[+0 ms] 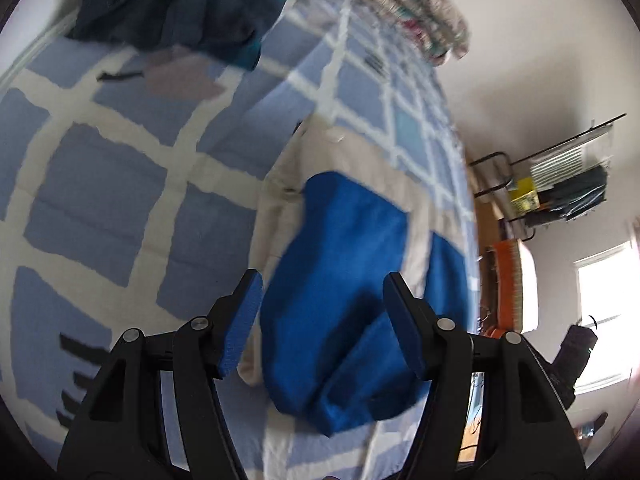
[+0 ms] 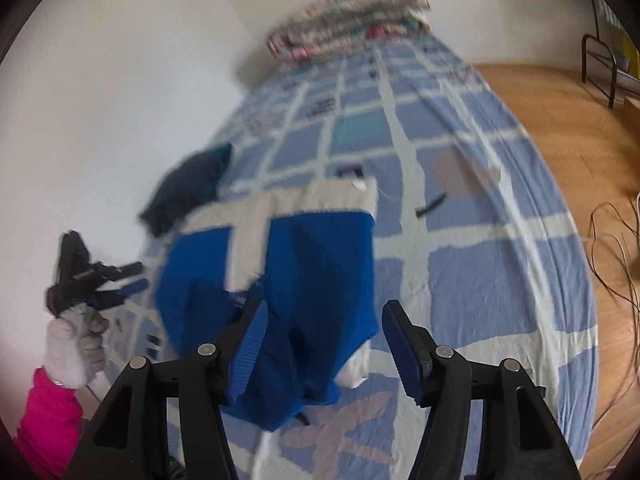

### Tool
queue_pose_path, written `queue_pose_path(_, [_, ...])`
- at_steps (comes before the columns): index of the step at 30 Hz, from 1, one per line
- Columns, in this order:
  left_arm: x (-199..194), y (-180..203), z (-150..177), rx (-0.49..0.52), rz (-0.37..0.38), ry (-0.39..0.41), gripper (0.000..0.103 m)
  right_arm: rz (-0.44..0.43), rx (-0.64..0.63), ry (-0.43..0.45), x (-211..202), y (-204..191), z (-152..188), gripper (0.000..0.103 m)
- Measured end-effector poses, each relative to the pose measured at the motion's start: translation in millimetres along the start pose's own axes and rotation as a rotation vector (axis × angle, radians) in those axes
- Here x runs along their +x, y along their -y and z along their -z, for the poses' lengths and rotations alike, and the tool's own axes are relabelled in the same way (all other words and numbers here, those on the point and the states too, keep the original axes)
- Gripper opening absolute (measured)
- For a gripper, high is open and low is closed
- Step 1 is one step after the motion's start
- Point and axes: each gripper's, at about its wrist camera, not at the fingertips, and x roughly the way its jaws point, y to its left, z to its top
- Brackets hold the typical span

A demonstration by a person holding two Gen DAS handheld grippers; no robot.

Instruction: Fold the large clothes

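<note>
A blue and cream garment (image 1: 340, 264) lies partly folded on the blue checked bedspread (image 1: 100, 184); it also shows in the right wrist view (image 2: 316, 264). My left gripper (image 1: 322, 316) is open and empty, hovering just above the garment's near end. It also shows at the left of the right wrist view (image 2: 120, 284), held in a gloved hand. My right gripper (image 2: 324, 344) is open and empty, above the garment's near blue part.
A dark blue garment (image 1: 172, 8) lies crumpled by the wall (image 2: 188, 188). Folded floral bedding (image 2: 348, 20) sits at the bed's far end. Wooden floor (image 2: 580, 152), a black metal rack (image 1: 560, 184) and loose cables (image 2: 616, 248) are to the right.
</note>
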Motion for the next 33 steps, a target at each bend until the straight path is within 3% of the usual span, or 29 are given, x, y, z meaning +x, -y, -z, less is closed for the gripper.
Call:
queue_pose_path(3, [21.8, -4.6, 2.3, 0.039, -0.002, -0.033, 0.063, 0.024, -0.003, -0.093, 36.6, 10.8, 4.9, 0.063])
queue_pose_path(4, [27.2, -6.1, 3.9, 0.050, -0.004, -0.042, 0.045, 0.021, 0.000, -0.127, 52.2, 16.3, 6.5, 0.063])
queue_pose_path(5, [34.0, -9.3, 4.9, 0.048, 0.007, -0.065, 0.017, 0.013, 0.010, -0.145, 60.0, 19.5, 7.1, 0.061])
queue_pose_path(7, [45.0, -22.0, 6.0, -0.015, 0.084, -0.121, 0.007, -0.063, 0.083, -0.201, 77.4, 32.5, 8.4, 0.021])
queue_pose_path(10, [37.9, -36.1, 1.9, -0.100, 0.211, -0.143, 0.004, -0.261, 0.224, -0.208, 73.5, 44.8, 7.5, 0.005])
queue_pose_path(11, [35.7, -38.7, 0.8, -0.098, 0.220, -0.143, 0.004, -0.354, 0.258, -0.197, 65.8, 45.9, 7.2, 0.005])
queue_pose_path(13, [41.5, -43.9, 2.2, -0.078, 0.182, -0.162, 0.004, -0.372, 0.211, -0.181, 56.8, 41.7, 9.4, 0.004])
queue_pose_path(17, [71.4, -64.0, 9.4, -0.126, 0.153, -0.218, 0.007, -0.178, 0.165, -0.282, 90.6, 53.6, 24.6, 0.003])
queue_pose_path(20, [63.1, -47.1, 6.8, -0.011, 0.084, -0.193, 0.009, -0.111, 0.077, -0.282, 91.7, 45.4, 25.4, 0.009])
queue_pose_path(22, [47.9, -36.3, 5.9, 0.055, 0.001, -0.178, 0.023, -0.037, -0.034, -0.260, 75.1, 28.9, 20.4, 0.032])
queue_pose_path(24, [28.7, -25.8, 4.9, 0.107, -0.076, -0.126, 0.032, -0.004, -0.108, -0.181, 47.2, 15.5, 12.3, 0.035])
queue_pose_path(28, [-16.9, 8.2, -1.3, 0.194, -0.131, 0.047, 0.032, 0.024, -0.180, -0.014, 11.4, -3.1, -5.6, 0.044])
queue_pose_path(31, [-28.2, 35.5, -14.2, 0.209, -0.072, 0.160, 0.032, 0.009, -0.200, 0.079, 14.3, -16.4, -25.1, 0.044])
queue_pose_path(33, [-16.5, 51.8, -21.6, 0.242, -0.076, 0.182, 0.032, -0.006, -0.211, 0.107, 36.1, -32.7, -41.1, 0.043])
